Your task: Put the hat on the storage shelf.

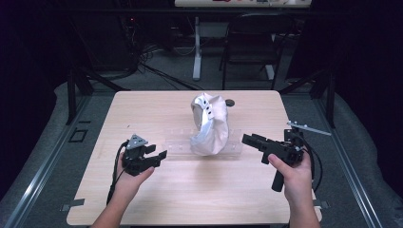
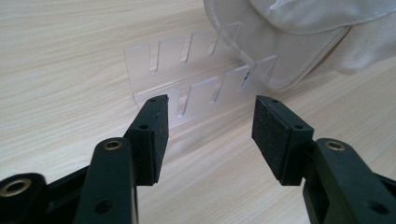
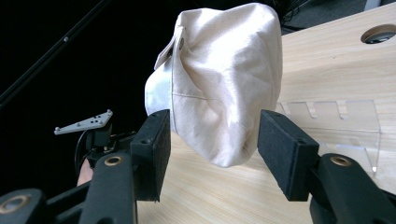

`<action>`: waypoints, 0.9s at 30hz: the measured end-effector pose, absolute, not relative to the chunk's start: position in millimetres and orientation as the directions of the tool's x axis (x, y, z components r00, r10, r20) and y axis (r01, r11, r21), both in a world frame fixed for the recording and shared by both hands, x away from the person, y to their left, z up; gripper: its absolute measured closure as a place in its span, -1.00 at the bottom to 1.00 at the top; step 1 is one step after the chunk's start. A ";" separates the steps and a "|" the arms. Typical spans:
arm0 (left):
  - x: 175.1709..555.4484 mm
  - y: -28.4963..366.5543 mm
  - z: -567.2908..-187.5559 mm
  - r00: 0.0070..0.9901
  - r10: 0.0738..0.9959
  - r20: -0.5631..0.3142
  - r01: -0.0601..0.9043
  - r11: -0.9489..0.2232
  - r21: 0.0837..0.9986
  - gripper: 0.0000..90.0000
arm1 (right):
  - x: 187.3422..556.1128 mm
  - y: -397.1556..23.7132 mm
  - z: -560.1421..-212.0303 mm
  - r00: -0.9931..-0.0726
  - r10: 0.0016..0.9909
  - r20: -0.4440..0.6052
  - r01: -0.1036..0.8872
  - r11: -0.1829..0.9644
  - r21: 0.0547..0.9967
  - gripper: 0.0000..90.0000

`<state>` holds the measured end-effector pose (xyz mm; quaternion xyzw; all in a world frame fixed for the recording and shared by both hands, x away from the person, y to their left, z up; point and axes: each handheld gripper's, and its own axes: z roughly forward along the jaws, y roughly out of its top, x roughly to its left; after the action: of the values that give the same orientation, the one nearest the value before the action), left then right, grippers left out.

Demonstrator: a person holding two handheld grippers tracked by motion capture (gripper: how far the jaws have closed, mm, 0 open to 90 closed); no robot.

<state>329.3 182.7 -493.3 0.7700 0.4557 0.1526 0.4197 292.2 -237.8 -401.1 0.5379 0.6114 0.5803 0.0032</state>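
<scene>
A cream cloth cap (image 1: 209, 124) stands propped on a clear slotted acrylic rack (image 1: 180, 145) at the middle of the worktop (image 1: 157, 190), its brim toward the near side. The left gripper (image 1: 161, 156) is held low over the near-left of the worktop, the hand (image 1: 129, 179) wrapped beneath it, jaws pointing right toward the rack's left end; in the left gripper view its jaws are spread apart with nothing between them, the rack just beyond the pads. The right gripper (image 1: 244, 138) is held to the right of the cap, pistol-fashion in the right hand (image 1: 293, 175), jaws pointing left. In the right gripper view its jaws stand released, framing the cap's crown (image 3: 224, 88) without touching it.
</scene>
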 end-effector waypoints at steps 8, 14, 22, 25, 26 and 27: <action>331.6 183.2 -497.2 0.538 0.834 -0.123 0.562 -0.246 0.789 -0.03 | 288.7 -233.7 -412.7 -0.413 0.673 0.613 0.653 -0.250 0.715 -0.03; 333.7 182.6 -499.4 0.578 0.811 -0.090 0.502 -0.266 0.823 -0.11 | 291.0 -231.7 -425.4 -0.385 0.698 0.603 0.662 -0.246 0.708 0.12; 332.9 173.0 -504.1 0.570 0.822 0.001 0.509 -0.354 0.785 -0.15 | 295.6 -231.2 -434.0 -0.400 0.708 0.582 0.676 -0.202 0.709 0.26; 333.0 172.0 -505.2 0.576 0.817 -0.020 0.523 -0.350 0.777 -0.09 | 297.8 -229.1 -438.6 -0.408 0.708 0.576 0.676 -0.190 0.712 0.28; 332.6 171.7 -505.2 0.573 0.820 -0.006 0.516 -0.354 0.780 -0.09 | 298.2 -228.6 -439.7 -0.413 0.714 0.565 0.670 -0.182 0.720 0.27; 332.7 171.5 -505.3 0.578 0.816 -0.009 0.519 -0.359 0.775 -0.08 | 298.5 -227.6 -440.9 -0.415 0.721 0.556 0.662 -0.180 0.728 0.27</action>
<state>332.7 171.5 -505.3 0.8013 0.4167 0.1938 0.3831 298.5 -227.6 -440.9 0.5403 0.6396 0.5461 0.0268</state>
